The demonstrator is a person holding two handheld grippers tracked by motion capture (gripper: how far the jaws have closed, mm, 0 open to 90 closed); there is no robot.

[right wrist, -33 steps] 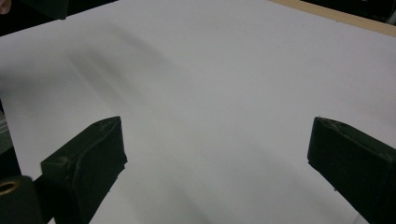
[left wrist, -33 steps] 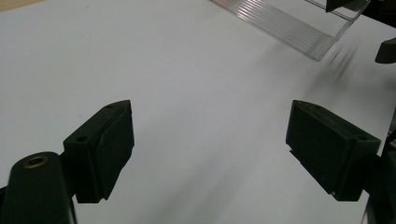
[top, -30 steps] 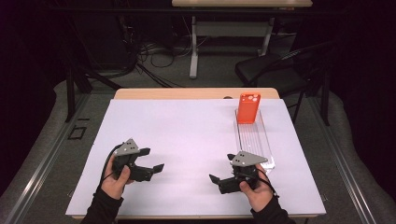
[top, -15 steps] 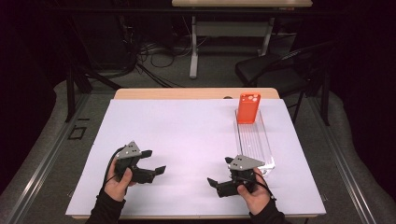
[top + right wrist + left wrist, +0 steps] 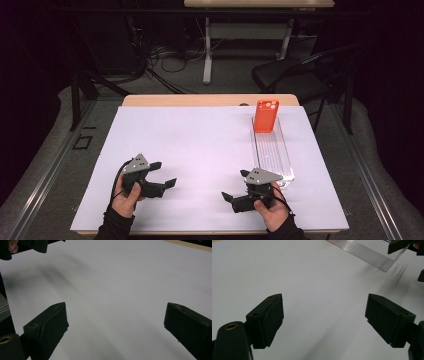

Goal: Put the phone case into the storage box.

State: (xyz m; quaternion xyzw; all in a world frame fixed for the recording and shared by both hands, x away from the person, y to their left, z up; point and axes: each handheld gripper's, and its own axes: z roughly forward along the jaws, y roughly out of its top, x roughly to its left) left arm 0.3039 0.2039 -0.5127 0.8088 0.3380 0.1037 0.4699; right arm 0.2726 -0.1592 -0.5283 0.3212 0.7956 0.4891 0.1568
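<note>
An orange phone-shaped block (image 5: 265,115) stands upright at the far end of a clear ribbed tray (image 5: 272,150) on the right side of the white table (image 5: 200,150). My left gripper (image 5: 164,174) rests near the front left, open, jaws pointing right with nothing between them (image 5: 324,320). My right gripper (image 5: 235,185) sits near the front right, just in front of the tray's near end, open and empty, jaws pointing left (image 5: 115,325). The clear tray's corner (image 5: 372,256) lies ahead in the left gripper view.
A wooden table edge (image 5: 210,100) runs along the back. Beyond it stand a dark chair (image 5: 295,75), a desk leg (image 5: 207,50) and floor cables (image 5: 160,65). The other hand's gripper (image 5: 30,246) appears at the top left of the right gripper view.
Both hands have drawn back slightly toward the front edge of the table. Both grippers stay open. The orange block and tray have not moved.
</note>
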